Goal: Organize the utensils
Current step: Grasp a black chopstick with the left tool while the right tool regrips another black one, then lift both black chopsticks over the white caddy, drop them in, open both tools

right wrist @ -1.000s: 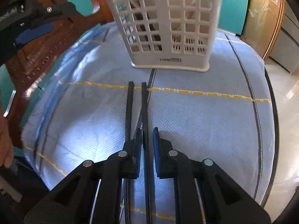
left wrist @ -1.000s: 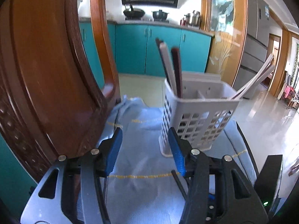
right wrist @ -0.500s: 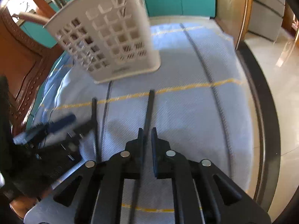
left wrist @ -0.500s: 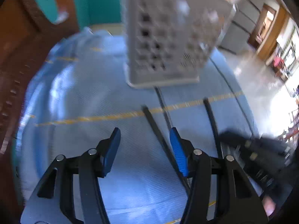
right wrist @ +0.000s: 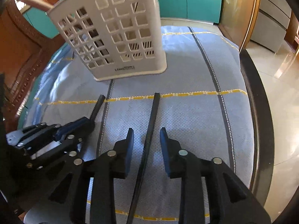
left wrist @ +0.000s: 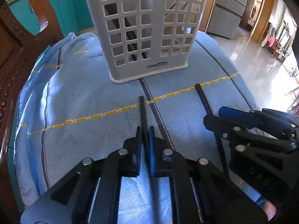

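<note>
A white slotted utensil basket [left wrist: 145, 29] stands on a blue cloth [left wrist: 78, 100] and holds several chopsticks; it also shows in the right wrist view [right wrist: 115, 35]. My left gripper [left wrist: 144, 130] is shut on a black chopstick [left wrist: 142, 110] lying on the cloth. My right gripper [right wrist: 146, 132] is open, its jaws on either side of a second black chopstick [right wrist: 152, 117] that lies on the cloth. That chopstick [left wrist: 203, 99] and the right gripper [left wrist: 214, 115] show at the right of the left wrist view. The left gripper [right wrist: 87, 123] and its chopstick [right wrist: 97, 108] show at the left of the right wrist view.
A carved wooden chair back [left wrist: 16, 43] rises at the left. The dark table edge [right wrist: 257, 115] curves along the right, with tiled floor [left wrist: 257, 56] beyond. Teal cabinets [right wrist: 186, 0] stand behind the basket.
My left gripper came down from the basket and shut on the left chopstick. My right gripper, shut on the other chopstick before, has opened and the chopstick lies between its jaws.
</note>
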Motion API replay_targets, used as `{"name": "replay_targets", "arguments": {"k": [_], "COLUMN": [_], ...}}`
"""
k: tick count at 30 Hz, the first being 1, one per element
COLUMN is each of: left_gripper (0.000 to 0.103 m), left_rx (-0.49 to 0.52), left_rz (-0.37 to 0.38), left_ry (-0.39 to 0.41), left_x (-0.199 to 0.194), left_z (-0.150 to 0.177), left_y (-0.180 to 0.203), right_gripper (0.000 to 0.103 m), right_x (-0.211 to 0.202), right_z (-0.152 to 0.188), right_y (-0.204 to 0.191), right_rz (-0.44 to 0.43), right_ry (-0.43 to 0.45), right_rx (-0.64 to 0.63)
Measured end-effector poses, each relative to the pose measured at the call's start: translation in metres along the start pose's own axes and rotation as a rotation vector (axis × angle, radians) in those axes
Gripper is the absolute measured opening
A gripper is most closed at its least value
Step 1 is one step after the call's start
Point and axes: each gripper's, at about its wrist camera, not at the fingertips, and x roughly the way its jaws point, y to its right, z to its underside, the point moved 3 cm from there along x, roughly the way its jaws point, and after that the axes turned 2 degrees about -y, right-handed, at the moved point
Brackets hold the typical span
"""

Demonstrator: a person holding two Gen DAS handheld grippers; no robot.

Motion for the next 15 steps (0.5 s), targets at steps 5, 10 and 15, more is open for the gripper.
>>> {"name": "replay_targets", "arguments": {"k": [5, 10, 15], "left_gripper": [0.009, 0.011, 0.007], "left_rx": [-0.002, -0.001, -0.002], "left_rz": [-0.012, -0.025, -0.022], "left_ry": [-0.001, 0.002, 0.003], "left_x": [-0.003, -0.003, -0.003], "left_z": [-0.001, -0.002, -0.001], "left_y": [0.002, 0.003, 0.003], "right_gripper": [0.028, 0.009, 0.006], "right_x": [0.004, 0.001, -0.006], "right_z": [0.0, 0.004, 0.004], "right_y": [-0.006, -0.007, -0.004], "right_rz": [0.042, 0.042, -0.006], "right_ry": [0.022, 0.025, 0.04], "right_rx": [-0.035, -0.05, -0.029]}}
